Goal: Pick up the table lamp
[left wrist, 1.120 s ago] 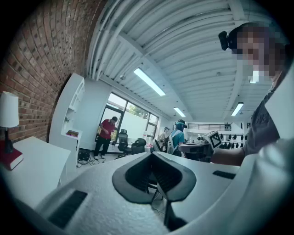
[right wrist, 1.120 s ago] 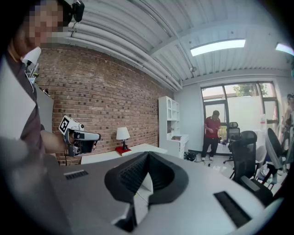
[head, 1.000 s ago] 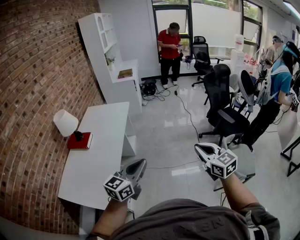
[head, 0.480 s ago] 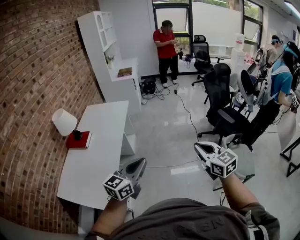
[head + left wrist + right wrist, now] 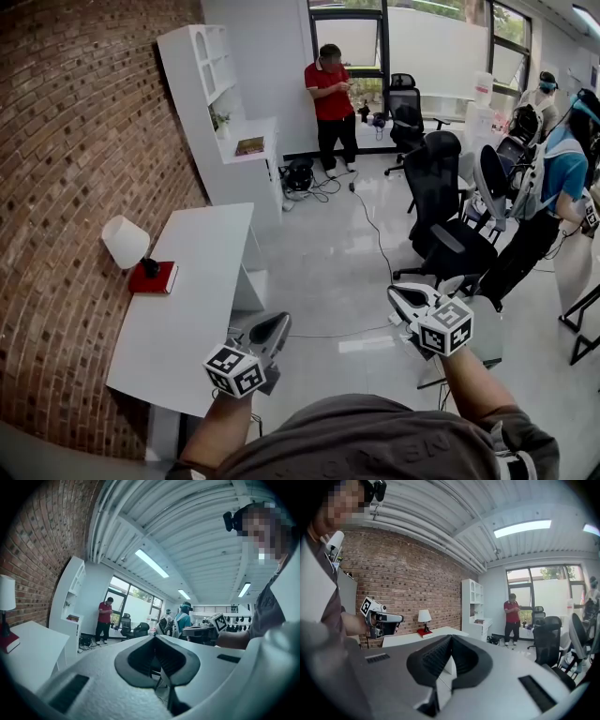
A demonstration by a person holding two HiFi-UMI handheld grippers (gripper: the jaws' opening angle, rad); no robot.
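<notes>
The table lamp [image 5: 126, 241] has a white shade and a small black base. It stands on a red book [image 5: 153, 277] at the wall side of the white table [image 5: 178, 323], and shows at the far left in the left gripper view [image 5: 5, 592] and small in the right gripper view [image 5: 424, 616]. My left gripper [image 5: 278, 322] is shut and empty, held in the air off the table's near right corner, well short of the lamp. My right gripper [image 5: 396, 293] is shut and empty too, over the floor to the right.
A brick wall [image 5: 75, 141] runs along the table's left. A white shelf unit [image 5: 211, 94] stands beyond the table. Black office chairs [image 5: 450, 216] and floor cables [image 5: 323, 187] are to the right. A person in red [image 5: 330, 94] stands by the window, another in blue [image 5: 553, 178] at the right.
The head view has shifted a little, so the table and lamp sit slightly further left. Both grippers stay shut and empty. The person in red has stepped a little to the left.
</notes>
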